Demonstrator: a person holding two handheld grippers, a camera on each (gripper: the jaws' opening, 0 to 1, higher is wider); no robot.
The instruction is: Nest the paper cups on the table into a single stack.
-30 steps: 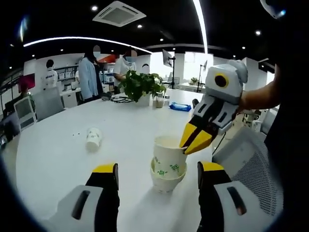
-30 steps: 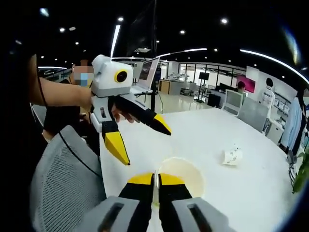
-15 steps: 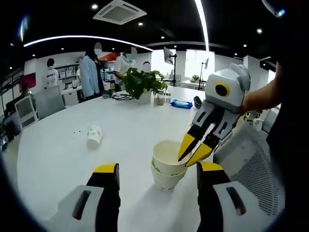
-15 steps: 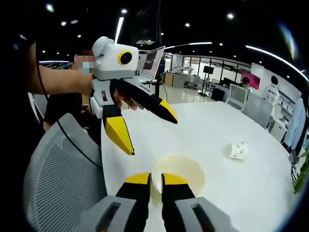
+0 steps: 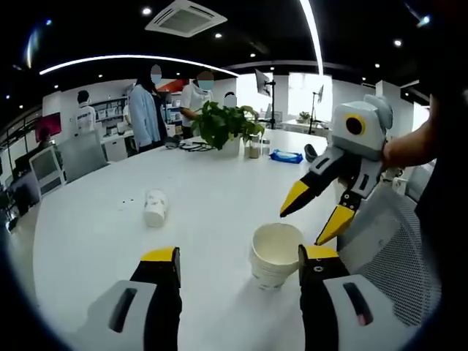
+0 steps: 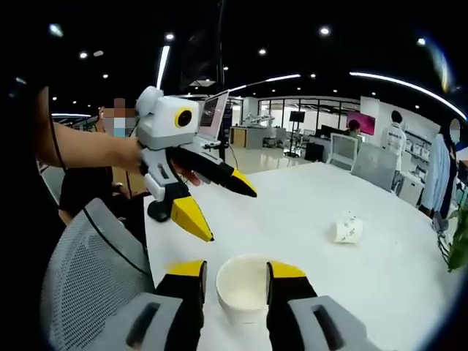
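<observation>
The left hand-held gripper (image 5: 238,267) is hovering spread, holding nothing, at the near counter (image 5: 95,227) edge. The right hand-held gripper (image 6: 235,272) is likewise spread, its jaws flanking the stack (image 6: 243,287) without touching it, which suggests the nested cups are resting free. The stack is standing upright near that edge, beside a mesh chair (image 6: 88,267). How many cups it contains is hard to make out. One loose cup (image 5: 155,208) is lying on its side mid-counter, probably next to be nested. A plant (image 5: 227,124) is standing at the far edge.
</observation>
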